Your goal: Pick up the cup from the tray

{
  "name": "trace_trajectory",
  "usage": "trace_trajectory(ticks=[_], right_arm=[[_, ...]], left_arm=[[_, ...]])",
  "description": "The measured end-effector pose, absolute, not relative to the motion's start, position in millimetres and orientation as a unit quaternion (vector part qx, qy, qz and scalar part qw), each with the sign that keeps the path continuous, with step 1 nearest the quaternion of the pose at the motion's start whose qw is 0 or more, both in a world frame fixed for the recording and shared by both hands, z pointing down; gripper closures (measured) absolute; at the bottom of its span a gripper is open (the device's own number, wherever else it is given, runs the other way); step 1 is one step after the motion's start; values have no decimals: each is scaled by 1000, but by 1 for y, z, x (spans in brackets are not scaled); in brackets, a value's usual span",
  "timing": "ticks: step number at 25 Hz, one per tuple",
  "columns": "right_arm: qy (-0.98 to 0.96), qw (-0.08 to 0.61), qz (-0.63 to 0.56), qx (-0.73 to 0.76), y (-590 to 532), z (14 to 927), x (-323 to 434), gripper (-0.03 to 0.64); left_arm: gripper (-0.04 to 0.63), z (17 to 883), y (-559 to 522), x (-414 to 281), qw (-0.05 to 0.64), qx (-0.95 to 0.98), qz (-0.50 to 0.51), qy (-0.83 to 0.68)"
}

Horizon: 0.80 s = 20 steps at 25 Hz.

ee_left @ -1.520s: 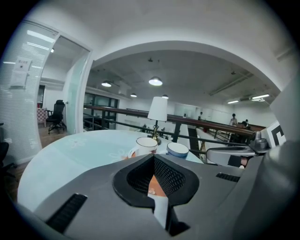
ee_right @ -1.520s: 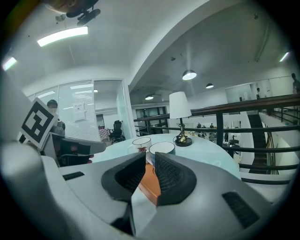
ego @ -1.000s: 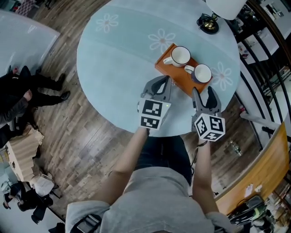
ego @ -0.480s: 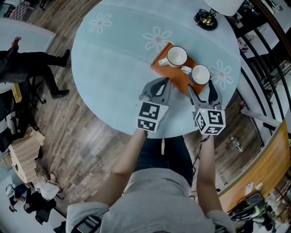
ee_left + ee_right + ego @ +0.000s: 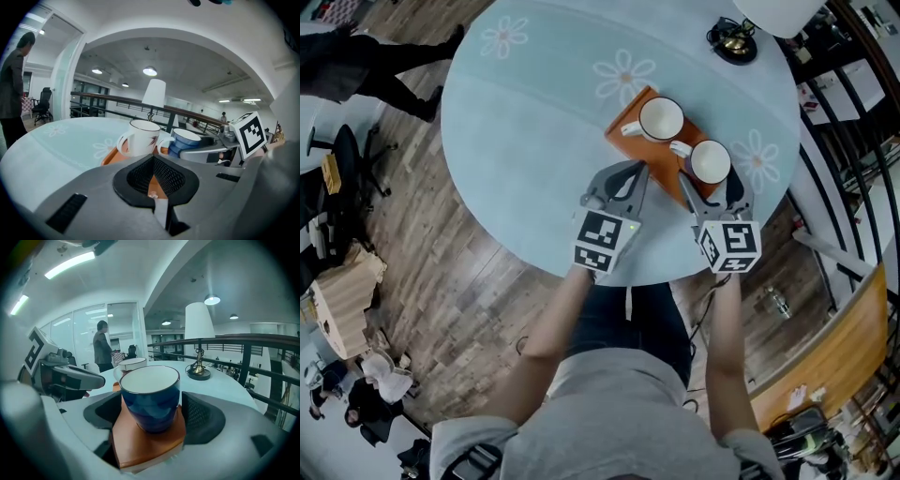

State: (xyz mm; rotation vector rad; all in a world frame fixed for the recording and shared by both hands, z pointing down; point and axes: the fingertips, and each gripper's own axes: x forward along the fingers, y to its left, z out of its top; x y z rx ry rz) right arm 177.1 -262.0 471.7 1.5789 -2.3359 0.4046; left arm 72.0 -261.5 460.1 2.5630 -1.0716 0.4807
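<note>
An orange tray (image 5: 625, 131) on the round pale blue table (image 5: 534, 122) carries a white cup (image 5: 661, 119) and a blue cup (image 5: 710, 161). My right gripper (image 5: 710, 185) is open, one jaw on each side of the blue cup at the tray's near end. In the right gripper view the blue cup (image 5: 150, 399) stands upright on the tray (image 5: 150, 446), with a gap to each pad. My left gripper (image 5: 621, 180) is shut and empty, just short of the tray's near left edge. From the left gripper (image 5: 153, 164) both cups show ahead: white cup (image 5: 140, 138), blue cup (image 5: 186, 140).
A lamp with a brass base (image 5: 734, 47) stands at the table's far right, beyond the tray. The table's near edge lies under both grippers. A railing (image 5: 853, 103) runs along the right. People stand on the wooden floor at the left (image 5: 356, 47).
The right gripper's jaws have spread wider and it has moved forward, so the blue cup now stands between them. The left gripper has stayed shut beside the tray.
</note>
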Motion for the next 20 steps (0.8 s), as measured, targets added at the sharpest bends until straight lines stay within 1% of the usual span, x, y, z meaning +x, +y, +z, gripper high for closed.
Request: trace_trajectory(ticks=[7, 20], right_arm=[[-831, 118, 120, 530, -274, 470, 173, 273], [-824, 111, 93, 548, -276, 470, 174, 273]], left_arm=[[588, 466, -259, 71, 161, 893, 176, -381], [588, 473, -258, 65, 169, 887, 178, -392]])
